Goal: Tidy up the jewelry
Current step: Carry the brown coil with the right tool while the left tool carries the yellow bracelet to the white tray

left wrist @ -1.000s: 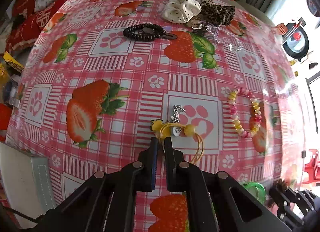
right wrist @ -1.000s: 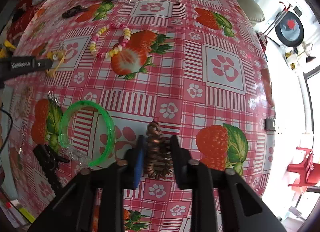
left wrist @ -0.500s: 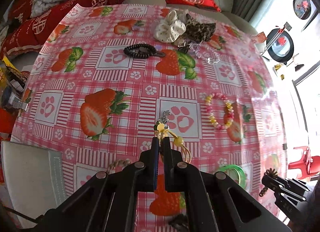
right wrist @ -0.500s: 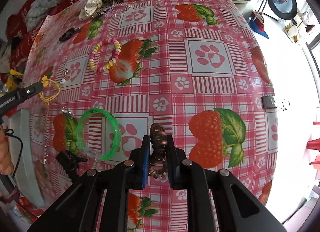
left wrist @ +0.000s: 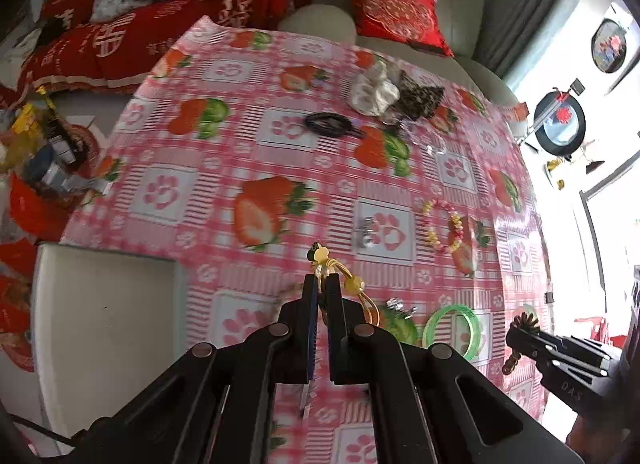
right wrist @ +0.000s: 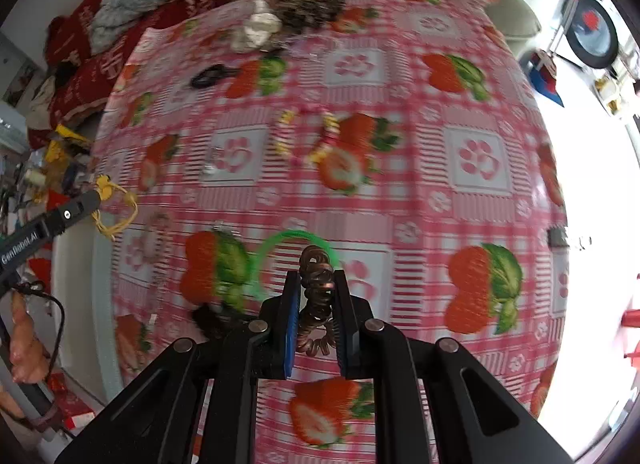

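Between the blue pads of the left gripper (left wrist: 322, 284), pressed almost flat together, sits the yellow cord hair tie (left wrist: 352, 292); its beads stick out at twelve o'clock and its loops hang free toward four o'clock, clear of the tablecloth (left wrist: 256, 136). It looks light and limp, so a pinch on the cord beside a bead seems safest, since the smooth beads could slip out.

The right gripper (right wrist: 317, 292) is closed to a narrow gap around the brown spiral hair tie (right wrist: 316, 296), which fills that gap and pokes out past the tips at twelve o'clock. I judge it springy and squashy: it should give under pressure and hold well when taken across several coils.

Outward on the cloth, in the left view, I count one green bangle (left wrist: 452, 330) at four o'clock of the left jaws, one pastel bead bracelet (left wrist: 442, 230) at one o'clock, one small silver piece (left wrist: 365, 229), one black coil tie (left wrist: 328, 124), and two fabric scrunchies (left wrist: 374, 90) at the far edge. The bangle looks rigid and slick.
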Available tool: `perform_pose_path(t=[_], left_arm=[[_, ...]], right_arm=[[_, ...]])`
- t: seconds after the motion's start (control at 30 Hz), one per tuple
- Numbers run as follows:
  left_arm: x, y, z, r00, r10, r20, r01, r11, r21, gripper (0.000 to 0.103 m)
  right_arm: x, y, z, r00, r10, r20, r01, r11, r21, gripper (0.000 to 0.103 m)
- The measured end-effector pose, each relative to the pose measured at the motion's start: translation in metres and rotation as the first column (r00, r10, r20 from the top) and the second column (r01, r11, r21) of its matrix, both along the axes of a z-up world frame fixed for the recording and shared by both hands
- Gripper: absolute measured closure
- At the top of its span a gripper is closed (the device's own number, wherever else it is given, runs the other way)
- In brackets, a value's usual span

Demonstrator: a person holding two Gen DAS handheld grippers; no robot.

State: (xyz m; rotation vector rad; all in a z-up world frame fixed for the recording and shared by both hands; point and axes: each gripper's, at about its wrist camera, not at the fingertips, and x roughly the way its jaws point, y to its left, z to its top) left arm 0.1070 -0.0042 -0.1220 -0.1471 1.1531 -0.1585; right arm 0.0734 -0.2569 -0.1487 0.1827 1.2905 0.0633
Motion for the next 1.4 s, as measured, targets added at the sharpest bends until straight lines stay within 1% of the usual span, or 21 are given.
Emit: perform_pose_path(t=[0.2,0.4,0.6,0.77,0.83,0.93,1.07,1.27,1.4], left_arm=[[-0.016,0.050,0.012,0.996,0.088,0.017,-0.088,0.996,0.001,0.093],[-0.033,0.108,0.011,0.982,0.189,0.019,-0.189,0.982,0.028,0.093],[-0.044,0.157,-0.006,0.962,0.272,-0.001,-0.272,0.961,0.047,0.093],[-0.047,0.188,-0.030,0.948,0.317,-0.024,-0.315,0.947,0.068,0.093],[-0.046,0.197,-0.042,0.944,0.327,-0.033,-0.324,0.943,0.082,0.093],[-0.046,0.205,-0.055,0.943,0.332,-0.039,-0.327,0.940,0.103,0.093],[-0.044,0.211,-0.071,0.944,0.327,-0.049,-0.320,0.940,0.122,0.093],[-0.044,0.212,-0.083,0.946,0.320,-0.052,-0.308,0.937,0.165,0.093],[-0.043,0.211,-0.092,0.946,0.318,-0.065,-0.300,0.933,0.199,0.093]], right_arm=[[0.013,0.051,0.015,0.994,0.108,0.030,-0.109,0.994,0.027,0.086],[0.030,0.121,0.024,0.966,0.252,0.060,-0.256,0.964,0.070,0.086],[0.044,0.203,0.023,0.914,0.397,0.085,-0.404,0.908,0.109,0.086],[0.052,0.262,0.009,0.871,0.485,0.078,-0.491,0.860,0.140,0.087],[0.055,0.281,0.000,0.859,0.507,0.072,-0.512,0.847,0.145,0.087],[0.062,0.301,-0.015,0.850,0.524,0.059,-0.526,0.836,0.155,0.087],[0.074,0.318,-0.039,0.851,0.524,0.025,-0.520,0.835,0.179,0.087],[0.082,0.327,-0.065,0.847,0.531,-0.022,-0.519,0.835,0.184,0.086],[0.085,0.328,-0.077,0.843,0.536,-0.039,-0.524,0.836,0.163,0.085]])
